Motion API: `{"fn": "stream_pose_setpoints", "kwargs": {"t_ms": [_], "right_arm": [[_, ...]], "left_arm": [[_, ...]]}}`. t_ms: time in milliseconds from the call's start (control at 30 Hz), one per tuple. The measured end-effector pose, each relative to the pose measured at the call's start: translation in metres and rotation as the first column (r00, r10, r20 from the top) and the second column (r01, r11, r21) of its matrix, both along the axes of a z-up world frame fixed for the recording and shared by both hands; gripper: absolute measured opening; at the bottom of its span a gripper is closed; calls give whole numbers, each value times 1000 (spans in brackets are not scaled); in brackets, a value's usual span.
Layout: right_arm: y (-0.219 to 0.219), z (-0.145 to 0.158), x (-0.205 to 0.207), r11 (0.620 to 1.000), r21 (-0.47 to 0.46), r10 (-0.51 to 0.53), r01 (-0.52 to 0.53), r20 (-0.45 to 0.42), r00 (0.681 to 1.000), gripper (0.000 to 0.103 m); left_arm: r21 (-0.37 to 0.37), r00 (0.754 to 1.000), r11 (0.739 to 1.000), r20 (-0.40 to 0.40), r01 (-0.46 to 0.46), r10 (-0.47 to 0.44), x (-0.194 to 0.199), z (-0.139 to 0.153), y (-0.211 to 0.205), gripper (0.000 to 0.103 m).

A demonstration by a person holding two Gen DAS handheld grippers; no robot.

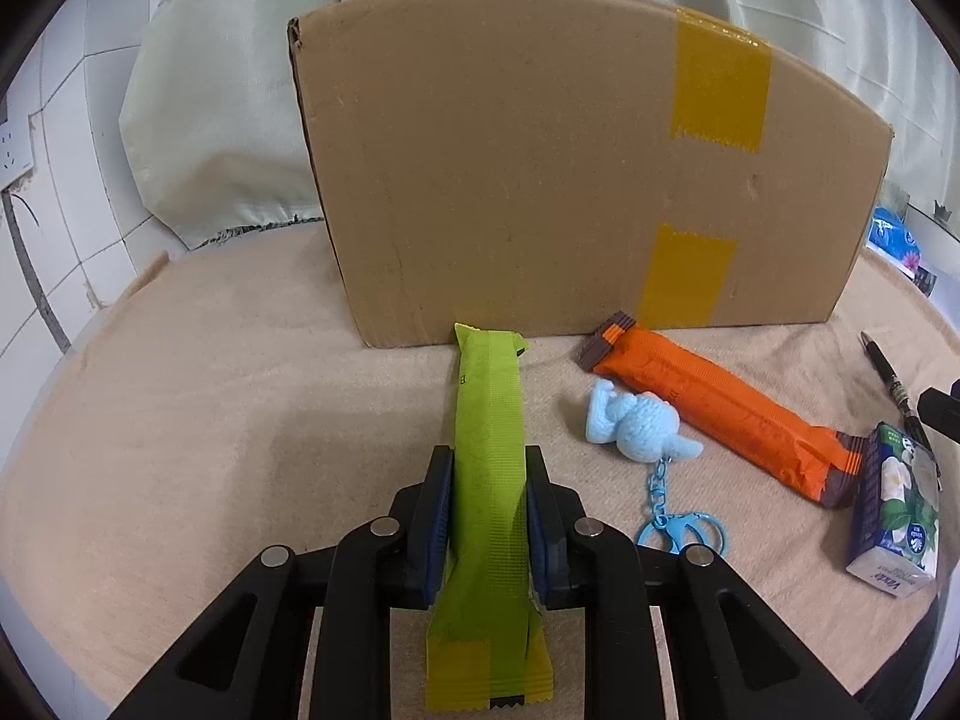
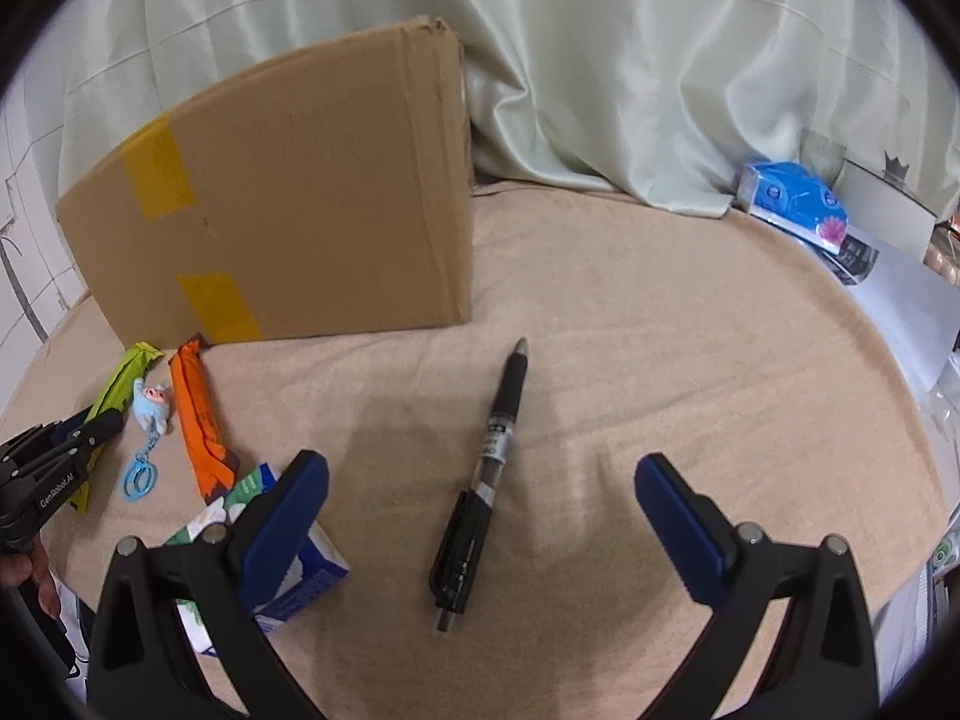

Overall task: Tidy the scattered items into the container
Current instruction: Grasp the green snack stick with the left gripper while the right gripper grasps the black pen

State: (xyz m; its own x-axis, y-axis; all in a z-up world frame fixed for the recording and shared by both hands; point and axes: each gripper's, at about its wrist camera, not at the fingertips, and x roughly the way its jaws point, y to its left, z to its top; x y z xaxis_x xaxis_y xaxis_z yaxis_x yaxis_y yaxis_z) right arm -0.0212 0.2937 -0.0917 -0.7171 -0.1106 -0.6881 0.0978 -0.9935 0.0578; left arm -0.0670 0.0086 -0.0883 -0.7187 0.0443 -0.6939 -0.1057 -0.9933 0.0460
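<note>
My left gripper (image 1: 487,462) is shut on a long green snack packet (image 1: 489,396) that lies on the beige cloth, its far end touching the cardboard box (image 1: 540,180). To its right lie a light-blue keychain figure (image 1: 636,426), an orange snack packet (image 1: 720,402), a small tissue pack (image 1: 897,510) and a black pen (image 1: 894,378). My right gripper (image 2: 480,468) stands open just over the pen (image 2: 498,426), one finger on each side. The tissue pack (image 2: 300,576) lies under its left finger. The box's opening is not visible.
The beige cloth (image 2: 660,330) covers a round table. A pale green curtain (image 2: 600,60) hangs behind the box. A blue tissue packet (image 2: 792,204) and white sheets (image 2: 900,294) sit at the back right. A tiled wall (image 1: 60,180) is at the left.
</note>
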Motion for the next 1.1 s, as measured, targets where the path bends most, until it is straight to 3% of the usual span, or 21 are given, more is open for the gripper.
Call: {"fn": "stream_pose_setpoints", "kwargs": {"t_ms": [167, 333, 567, 667, 733, 767, 933, 1100], "right_arm": [[1, -4, -8, 1000, 3, -8, 8, 20, 1000, 100], [-1, -14, -15, 1000, 20, -8, 7, 58, 998, 79], [-2, -20, -18, 999, 36, -14, 11, 75, 997, 62], [-1, -20, -18, 997, 67, -28, 23, 69, 997, 43], [-2, -20, -18, 997, 81, -14, 8, 67, 998, 20], [-2, -20, -18, 996, 90, -15, 9, 66, 998, 16], [0, -14, -16, 997, 82, -8, 4, 48, 999, 13], [-6, 10, -6, 997, 75, 30, -30, -8, 1000, 13]], "left_arm": [[4, 1000, 1000, 0, 0, 0, 0, -3, 1, 23], [10, 1000, 1000, 1, 3, -3, -6, -6, -2, 23], [12, 1000, 1000, -4, 4, -4, -13, -9, -5, 23], [14, 1000, 1000, -8, 2, -2, -17, -11, -2, 23], [19, 1000, 1000, -7, 1, -1, -19, -13, -7, 23], [22, 1000, 1000, -8, 0, 0, -21, -14, -7, 23], [30, 1000, 1000, -20, 2, -2, -28, -12, -16, 23], [41, 998, 999, -61, 2, 1, -7, 11, -15, 23]]}}
